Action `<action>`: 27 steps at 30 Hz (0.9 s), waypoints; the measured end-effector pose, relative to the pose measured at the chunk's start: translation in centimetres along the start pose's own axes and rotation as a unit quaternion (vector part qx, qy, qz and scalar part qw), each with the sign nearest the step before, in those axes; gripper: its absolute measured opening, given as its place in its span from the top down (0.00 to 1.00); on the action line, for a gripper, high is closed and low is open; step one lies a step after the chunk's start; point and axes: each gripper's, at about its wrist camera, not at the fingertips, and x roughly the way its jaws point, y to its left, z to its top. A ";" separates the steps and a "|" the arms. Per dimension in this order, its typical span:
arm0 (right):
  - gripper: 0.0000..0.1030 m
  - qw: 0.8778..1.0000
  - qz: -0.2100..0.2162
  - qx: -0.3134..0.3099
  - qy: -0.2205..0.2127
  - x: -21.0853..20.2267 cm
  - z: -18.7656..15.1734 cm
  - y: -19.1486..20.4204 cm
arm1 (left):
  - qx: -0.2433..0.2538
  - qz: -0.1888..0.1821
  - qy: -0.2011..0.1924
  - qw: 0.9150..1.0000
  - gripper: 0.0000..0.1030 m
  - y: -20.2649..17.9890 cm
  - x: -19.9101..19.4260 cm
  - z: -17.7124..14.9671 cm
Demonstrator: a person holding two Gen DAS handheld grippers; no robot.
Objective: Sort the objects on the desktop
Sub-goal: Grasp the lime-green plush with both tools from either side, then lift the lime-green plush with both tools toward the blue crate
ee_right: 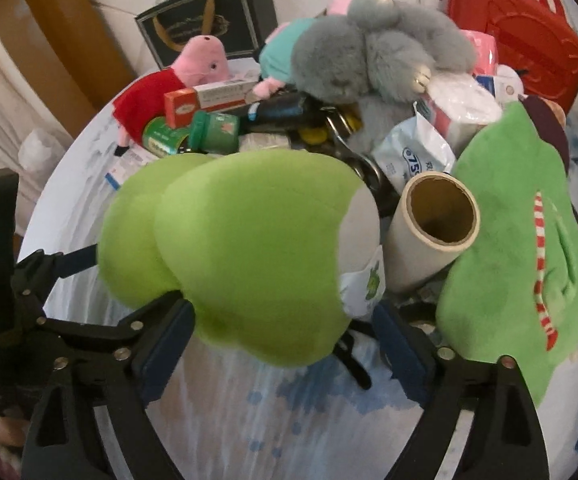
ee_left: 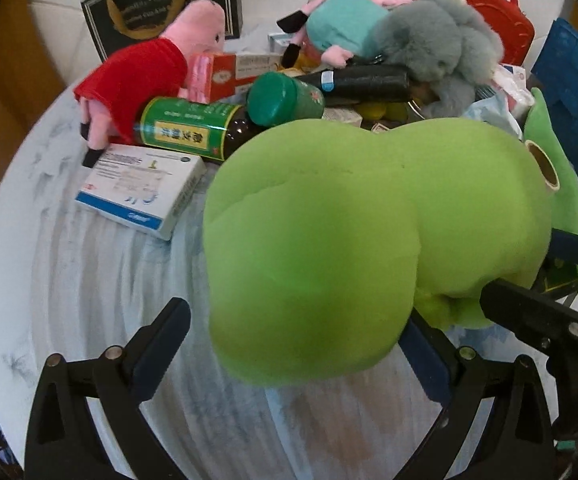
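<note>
A big bright-green plush toy [ee_left: 369,232] hangs low over the round white table [ee_left: 69,280], and both grippers straddle it. My left gripper [ee_left: 295,322] is open; its left finger [ee_left: 161,340] stands clear of the plush and the right finger is partly hidden under it. In the right wrist view the same plush [ee_right: 249,256] sits between the wide jaws of my right gripper [ee_right: 283,310]. That gripper's left pad [ee_right: 169,336] is at the plush's edge, with a gap at the right pad, so it is open. The right gripper [ee_left: 523,268] shows beside the plush's far lobe.
Piled behind are a pink pig plush in red [ee_left: 149,68], a green bottle [ee_left: 193,132], a green-capped jar [ee_left: 285,98], a white-blue box [ee_left: 141,188] and a grey plush [ee_left: 437,36]. To the right are a cardboard roll [ee_right: 433,228], a flat green plush [ee_right: 521,260], a red basket [ee_right: 521,36] and a blue crate [ee_left: 569,100].
</note>
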 end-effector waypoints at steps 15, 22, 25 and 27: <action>0.33 1.000 0.008 -0.015 -0.026 -1.0 -0.3 0.2 | 0.019 0.006 -0.043 0.999 0.27 -1.8 -2.3 -0.6; 0.35 0.996 0.017 -0.027 -0.083 -6.6 -1.0 0.2 | 0.026 0.018 -0.109 0.994 0.27 -3.3 -8.4 -0.8; 0.36 0.992 0.016 -0.039 -0.116 -9.7 -1.5 0.4 | 0.028 0.025 -0.141 0.989 0.27 -4.4 -11.3 -0.8; 0.36 0.989 0.018 -0.045 -0.137 -11.6 -2.0 0.3 | 0.029 0.030 -0.167 0.985 0.27 -5.4 -13.5 -0.8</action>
